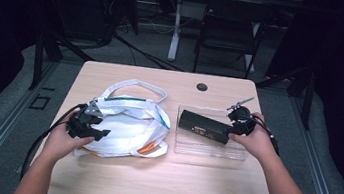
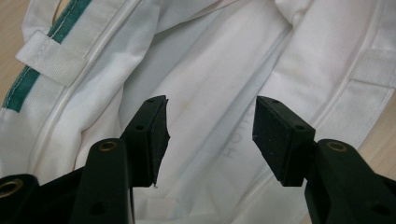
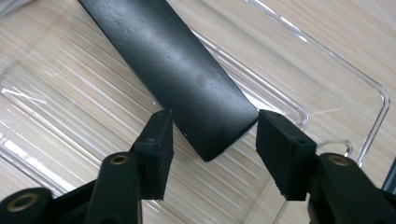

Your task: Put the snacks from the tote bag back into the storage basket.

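While the left gripper (image 1: 89, 125) sits over the white fabric bag (image 1: 128, 126) at about 9 o'clock on the table (image 1: 158, 186), its jaws are spread wide and nothing's pinched between them; in the left gripper view the pads (image 2: 285, 137) just hover above the rumpled white cloth (image 2: 205, 84), with a green stripe (image 2: 28, 79) running along a seam up at 10 o'clock. Over on the other side, the right gripper (image 1: 238, 126) is at roughly 3 o'clock on the table, right at the end of a long black box (image 1: 205, 126) that lies in a clear plastic tray (image 1: 211, 150). From the right gripper view, the black box (image 3: 177, 70) runs diagonally from 11 o'clock down toward the middle, and its near end sits between the two jaws. The right-hand pad (image 3: 280, 144) looks like it's touching the corner, the left one is just beside the edge, so honestly can't tell if it's really clamped yet or only framing it. The tray's clear rim (image 3: 373, 102) curves around at 3 o'clock. Bag and tray sit side by side, just apart, with the bag's looped handles (image 1: 136, 86) flopped toward 12 o'clock.
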A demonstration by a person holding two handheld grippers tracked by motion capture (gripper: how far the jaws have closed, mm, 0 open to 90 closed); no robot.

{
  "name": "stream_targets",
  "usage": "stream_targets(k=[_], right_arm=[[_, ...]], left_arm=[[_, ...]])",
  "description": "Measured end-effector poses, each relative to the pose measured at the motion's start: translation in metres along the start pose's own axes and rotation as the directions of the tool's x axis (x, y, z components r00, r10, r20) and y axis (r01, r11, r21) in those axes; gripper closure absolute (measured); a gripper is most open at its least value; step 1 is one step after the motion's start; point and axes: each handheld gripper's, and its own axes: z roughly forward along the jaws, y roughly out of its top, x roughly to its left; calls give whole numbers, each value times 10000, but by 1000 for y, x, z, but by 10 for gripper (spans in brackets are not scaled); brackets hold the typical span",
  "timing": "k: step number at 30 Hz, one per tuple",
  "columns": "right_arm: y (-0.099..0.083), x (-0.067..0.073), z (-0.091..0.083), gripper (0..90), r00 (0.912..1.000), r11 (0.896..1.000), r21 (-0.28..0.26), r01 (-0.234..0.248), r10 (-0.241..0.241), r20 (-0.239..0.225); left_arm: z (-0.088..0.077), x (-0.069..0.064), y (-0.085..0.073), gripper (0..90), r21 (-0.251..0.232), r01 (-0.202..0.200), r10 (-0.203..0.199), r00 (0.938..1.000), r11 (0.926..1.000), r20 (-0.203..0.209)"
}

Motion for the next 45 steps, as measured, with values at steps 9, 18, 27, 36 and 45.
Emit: stream_targets(k=[9,18,27,36,45], right_arm=[[-13,-1,8,421,9985,9985,64,-550,550,-46],[-18,-2,9,413,9960,9959,117,-892,892,-24],[-19,-1,14,391,9955,9950,339,-942,945,-90],[-18,0,26,383,9963,9927,845,-857,859,9],[-15,1,33,409,9906,9891,591,-1345,1356,-149]], left_arm=[[-4,4,-3,452,-128,169,-171,9997,9998,-173],[-6,4,-2,452,-267,232,-235,9997,9994,-120],[-8,2,-4,452,-268,93,-98,9998,9996,-183],[-12,2,-5,452,-353,44,-53,9997,9994,-259],[-11,1,-7,451,-304,60,-69,9996,9995,-283]])
